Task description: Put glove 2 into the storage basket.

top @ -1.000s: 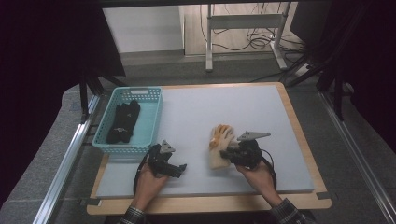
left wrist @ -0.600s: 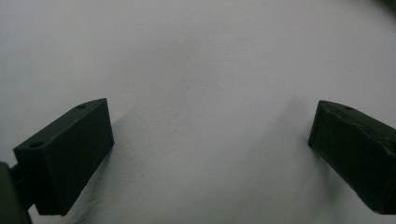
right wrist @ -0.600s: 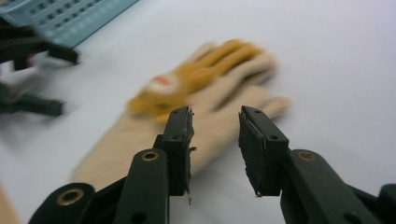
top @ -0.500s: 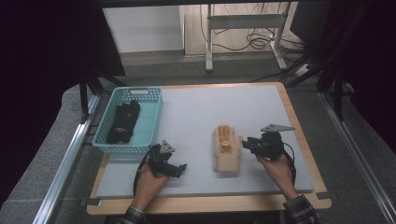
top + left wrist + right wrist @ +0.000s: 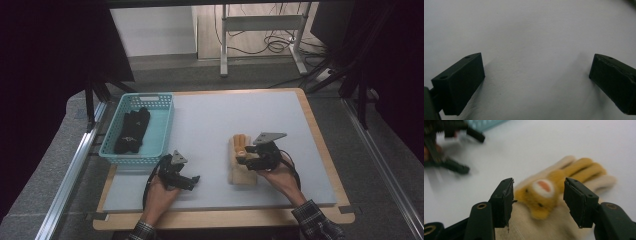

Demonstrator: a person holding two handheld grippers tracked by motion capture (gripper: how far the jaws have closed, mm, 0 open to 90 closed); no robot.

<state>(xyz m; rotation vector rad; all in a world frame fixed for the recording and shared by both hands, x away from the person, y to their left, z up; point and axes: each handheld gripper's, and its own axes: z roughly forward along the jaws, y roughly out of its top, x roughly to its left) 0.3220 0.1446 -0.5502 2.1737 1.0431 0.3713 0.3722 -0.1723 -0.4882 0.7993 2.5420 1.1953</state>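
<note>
The dark stuff in the basket (image 5: 141,131) is hard to make out from the high view; looks like black fabric (image 5: 131,130), maybe gloves, can't really tell; the basket itself is teal and sits at the left edge of the tabletop (image 5: 210,120).

The cream glove (image 5: 240,162) lies flat on the tabletop toward the front right; from above its long axis runs front to back, fingers pointing away from the person, cuff toward them; the right tool (image 5: 248,159) covers part of its right side there, so the decoration is mostly hidden.

The right gripper view fills that in; there's a yellow-orange animal face (image 5: 541,197) with a white and orange snout on the back of the glove, a bit blurred; the jaws stand apart on either side of it, moderately wide, gripping nothing; the other tool shows blurry in the top left corner.

The left tool (image 5: 179,175) rests low on the tabletop near the basket's front corner; its own view shows both jaws spread wide over bare grey surface, nothing between them.
</note>
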